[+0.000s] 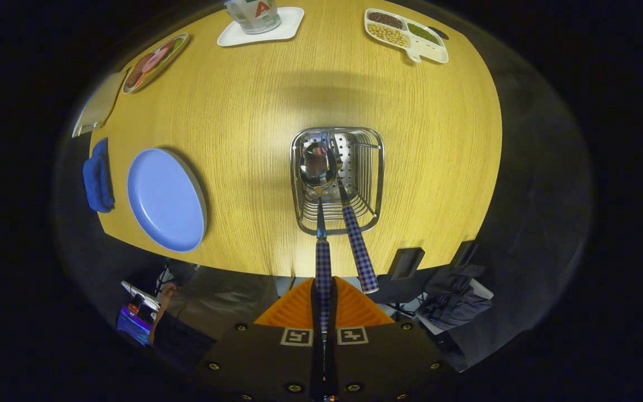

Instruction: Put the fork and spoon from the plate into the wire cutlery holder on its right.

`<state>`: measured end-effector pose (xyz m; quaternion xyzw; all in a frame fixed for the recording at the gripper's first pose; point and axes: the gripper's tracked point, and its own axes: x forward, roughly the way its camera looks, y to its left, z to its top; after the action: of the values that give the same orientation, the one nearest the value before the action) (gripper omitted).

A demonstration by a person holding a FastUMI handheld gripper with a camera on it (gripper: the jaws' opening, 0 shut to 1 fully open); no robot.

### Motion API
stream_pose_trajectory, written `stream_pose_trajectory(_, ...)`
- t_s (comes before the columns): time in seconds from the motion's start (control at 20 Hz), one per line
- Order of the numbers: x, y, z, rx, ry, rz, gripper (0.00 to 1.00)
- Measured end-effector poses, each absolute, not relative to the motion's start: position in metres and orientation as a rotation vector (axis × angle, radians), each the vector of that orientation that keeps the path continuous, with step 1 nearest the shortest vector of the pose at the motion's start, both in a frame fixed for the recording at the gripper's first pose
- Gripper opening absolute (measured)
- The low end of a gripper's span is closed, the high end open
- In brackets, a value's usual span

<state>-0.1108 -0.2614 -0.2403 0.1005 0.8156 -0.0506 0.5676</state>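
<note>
I look straight down on the wooden table. My gripper (323,301) is shut on the checked handle of the spoon (318,164), whose bowl hangs over the open top of the wire cutlery holder (378,184). The fork (359,251) stands inside the holder, its checked handle leaning out toward my fingers, just right of the spoon's handle. The blue plate (166,198) lies bare on the table to the left of the holder.
A blue cloth (98,181) lies left of the plate. Beyond are a tray of food (154,61), a white tray (293,25) with a glass jar (254,14), and a divided dish of beans (405,33). A person's hand (165,296) shows below the table edge.
</note>
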Motion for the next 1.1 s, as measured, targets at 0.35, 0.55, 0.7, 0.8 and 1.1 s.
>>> stream_pose_trajectory(0.35, -0.102, -0.262, -0.239, 0.208, 1.965, -0.116, 0.02)
stream_pose_trajectory(0.55, -0.099, -0.261, -0.239, 0.203, 1.983, -0.109, 0.01)
stream_pose_trajectory(0.7, -0.098, -0.262, -0.239, 0.192, 1.988, -0.101, 0.05)
stream_pose_trajectory(0.8, -0.095, -0.264, -0.239, 0.185, 1.976, -0.100, 0.08)
stream_pose_trajectory(1.1, -0.071, -0.273, -0.227, 0.176, 1.819, -0.104, 0.43)
